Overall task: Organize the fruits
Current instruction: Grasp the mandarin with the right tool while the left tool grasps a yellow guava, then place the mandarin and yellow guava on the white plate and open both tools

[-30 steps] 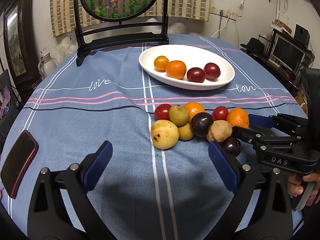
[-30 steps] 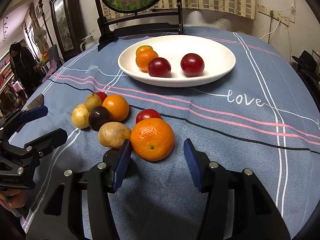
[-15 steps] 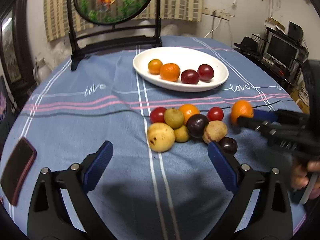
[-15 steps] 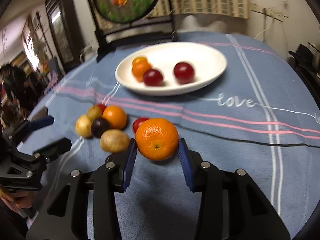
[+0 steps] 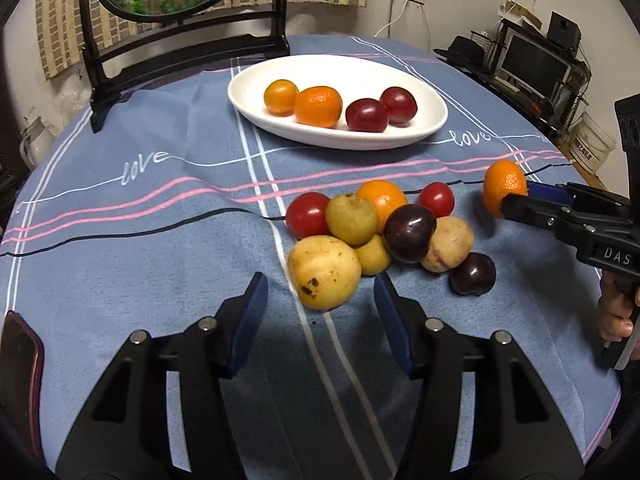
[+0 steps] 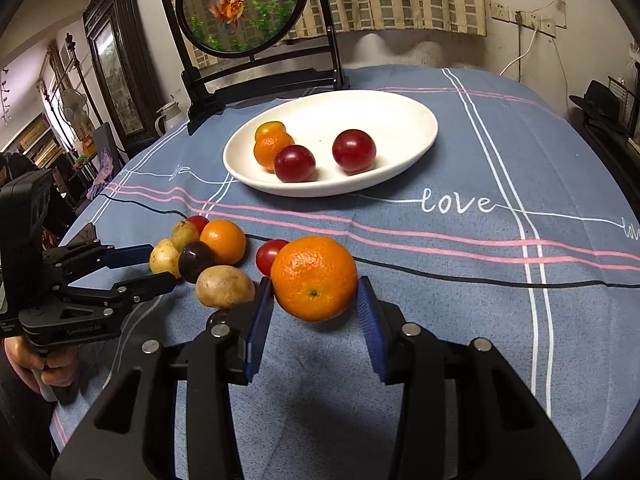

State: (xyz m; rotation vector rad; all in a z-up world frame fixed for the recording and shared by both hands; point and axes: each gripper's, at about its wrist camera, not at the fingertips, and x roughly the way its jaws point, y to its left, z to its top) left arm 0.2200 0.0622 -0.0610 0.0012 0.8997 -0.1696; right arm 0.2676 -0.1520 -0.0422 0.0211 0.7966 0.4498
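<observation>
My right gripper (image 6: 316,300) is shut on an orange mandarin (image 6: 314,278) and holds it just above the cloth; it also shows in the left wrist view (image 5: 505,187). A white oval plate (image 6: 416,112) at the back holds two oranges and two red plums (image 6: 354,150). A pile of loose fruit (image 5: 376,232) lies mid-table: tomatoes, yellow pears, an orange, dark plums. My left gripper (image 5: 320,312) is open, its jaws either side of the big yellow pear (image 5: 324,272), not touching it.
A round fish-picture screen on a black stand (image 6: 240,4) stands behind the plate. A red phone (image 5: 18,356) lies at the table's left edge. The blue striped tablecloth (image 6: 500,280) covers the round table.
My right gripper closed on the mandarin and lifted it off the cloth. My left gripper moved forward toward the big yellow pear and its jaws narrowed.
</observation>
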